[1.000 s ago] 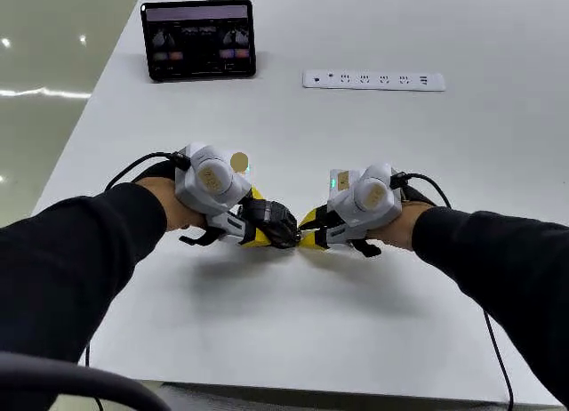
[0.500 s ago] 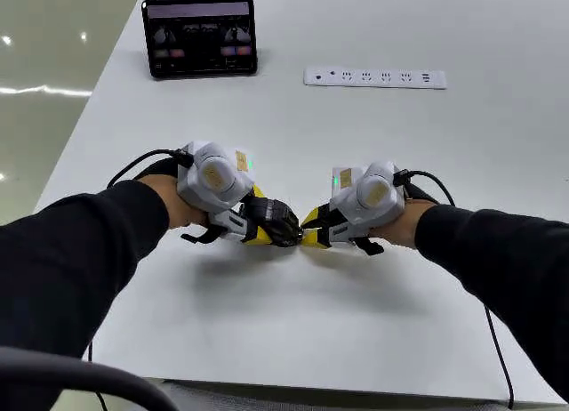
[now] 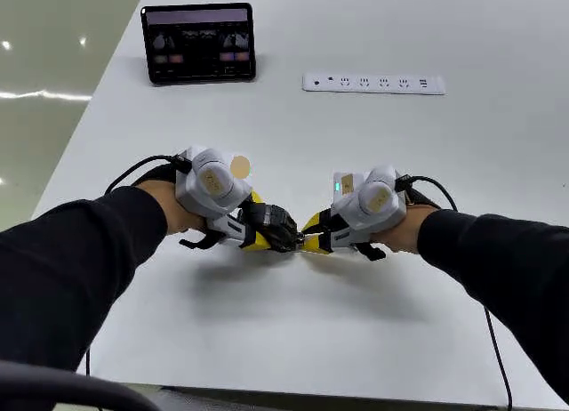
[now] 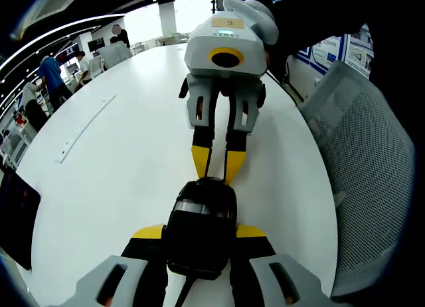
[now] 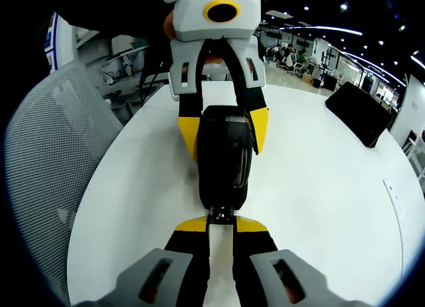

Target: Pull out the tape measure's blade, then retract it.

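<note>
- Left gripper point(image 3: 264, 234) is clamping the tape measure point(image 3: 275, 225) by its sides; in the left gripper view the yellow-tipped jaws of this gripper point(image 4: 200, 231) are pressing on either flank of the black case point(image 4: 201, 228).
- Right gripper point(image 3: 310, 240) is facing it tip to tip, with its jaws drawn nearly together on the tab point(image 5: 221, 214) at the near end of the case point(image 5: 224, 157), leaving a thin slit of white showing behind the tab.
- No length of blade is showing between case and tab; the tab is sitting right at the case.
- From the right gripper view, the left gripper point(image 5: 224, 131) is bracketing the far half of the case.
- From the left gripper view, the right gripper point(image 4: 217, 169) is pointing down at the case's far end.
- Both grippers are hovering low over the white table point(image 3: 293, 322), near its front edge, with the tape measure between them.
- A person's hands in black sleeves are holding the grippers, with a cable point(image 3: 494, 349) trailing off the right one.
- At the far side of the table, a tablet point(image 3: 198, 41) is standing with its screen lit, and a power strip point(image 3: 373, 82) is lying to its right, well apart from the grippers.
- A mesh chair point(image 4: 362, 154) is showing beside the table edge.
</note>
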Tool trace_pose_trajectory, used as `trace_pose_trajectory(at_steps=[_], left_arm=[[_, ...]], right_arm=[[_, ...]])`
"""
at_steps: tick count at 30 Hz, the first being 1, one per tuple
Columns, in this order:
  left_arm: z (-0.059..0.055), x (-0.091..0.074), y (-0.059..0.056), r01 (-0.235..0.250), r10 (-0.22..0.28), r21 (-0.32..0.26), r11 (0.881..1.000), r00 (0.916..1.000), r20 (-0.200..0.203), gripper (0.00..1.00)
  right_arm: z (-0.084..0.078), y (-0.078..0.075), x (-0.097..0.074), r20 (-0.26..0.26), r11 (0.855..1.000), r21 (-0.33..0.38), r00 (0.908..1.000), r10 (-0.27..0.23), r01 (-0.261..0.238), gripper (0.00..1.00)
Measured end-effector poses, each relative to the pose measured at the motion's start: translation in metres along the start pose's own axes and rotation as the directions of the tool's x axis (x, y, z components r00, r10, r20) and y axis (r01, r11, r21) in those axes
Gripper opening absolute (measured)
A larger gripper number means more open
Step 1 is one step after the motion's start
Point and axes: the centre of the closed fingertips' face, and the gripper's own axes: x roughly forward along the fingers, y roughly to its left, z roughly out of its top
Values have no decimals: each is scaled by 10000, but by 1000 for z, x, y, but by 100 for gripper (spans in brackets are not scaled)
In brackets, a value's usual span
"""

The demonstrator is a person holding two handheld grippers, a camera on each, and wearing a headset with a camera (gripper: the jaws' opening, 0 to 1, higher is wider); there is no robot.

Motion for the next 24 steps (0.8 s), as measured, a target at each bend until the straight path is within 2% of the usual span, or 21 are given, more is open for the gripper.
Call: trace_pose_trajectory(at_steps=[6, 13, 21, 24], left_arm=[[-1, 2, 2, -62, 62, -28, 10000, 10000, 54, 32], [-1, 2, 2, -61, 61, -61, 10000, 10000, 36, 32], [-1, 1, 2, -57, 58, -72, 10000, 10000, 29, 32], [-2, 1, 3, -80, 80, -114, 9999, 10000, 22, 32]], right_arm=[[-3, 0, -1, -19, 9998, 213, 10000, -43, 43, 7], [-1, -1, 2, -295, 9995, 157, 9992, -260, 265, 10], [9, -2, 10, -108, 9997, 156, 9997, -197, 198, 12], [6, -4, 7, -110, 9999, 122, 9999, -106, 107, 11]])
